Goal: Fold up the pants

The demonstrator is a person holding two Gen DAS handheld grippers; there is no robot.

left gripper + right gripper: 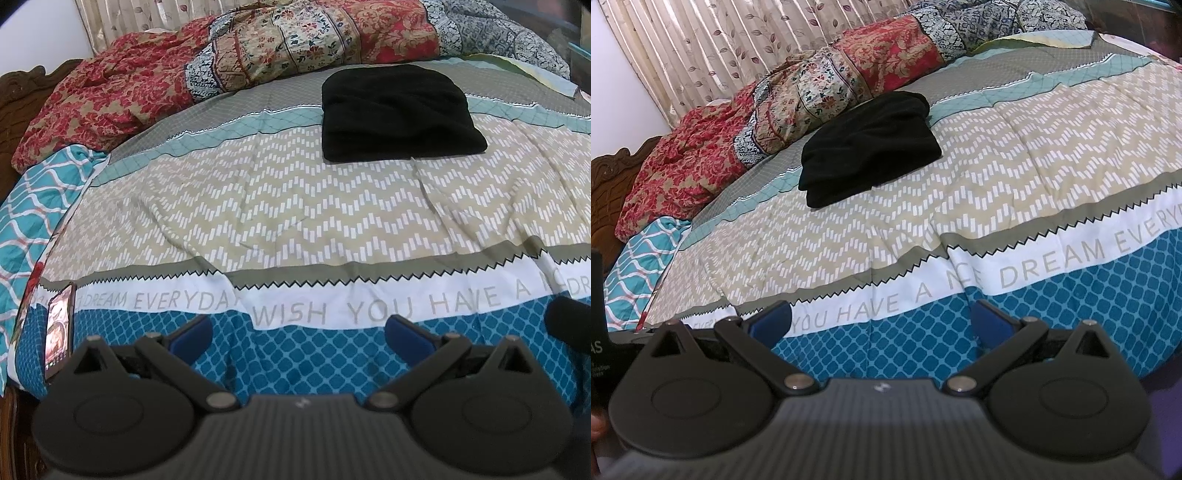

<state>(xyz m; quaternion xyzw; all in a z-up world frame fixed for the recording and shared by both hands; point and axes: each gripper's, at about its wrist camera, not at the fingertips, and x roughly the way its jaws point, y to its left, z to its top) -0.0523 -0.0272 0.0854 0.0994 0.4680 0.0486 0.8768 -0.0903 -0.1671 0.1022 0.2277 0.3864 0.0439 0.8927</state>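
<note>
the black pants (400, 114) lie as a compact folded bundle on the patterned bedspread (295, 206), toward the far side near the rumpled floral quilt (280, 48). the left gripper (299, 328) and right gripper (881, 319) hover over the near blue edge, well apart from the pants, jaws spread wide and empty. the cloth looks soft, thick and limp, likely light; a layered edge or corner seems the best place to pinch.

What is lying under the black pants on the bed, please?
The pants lie folded on the patterned bedspread, across its grey, teal and beige zigzag bands. Anything between pants and bedspread is covered and cannot be seen.
</note>
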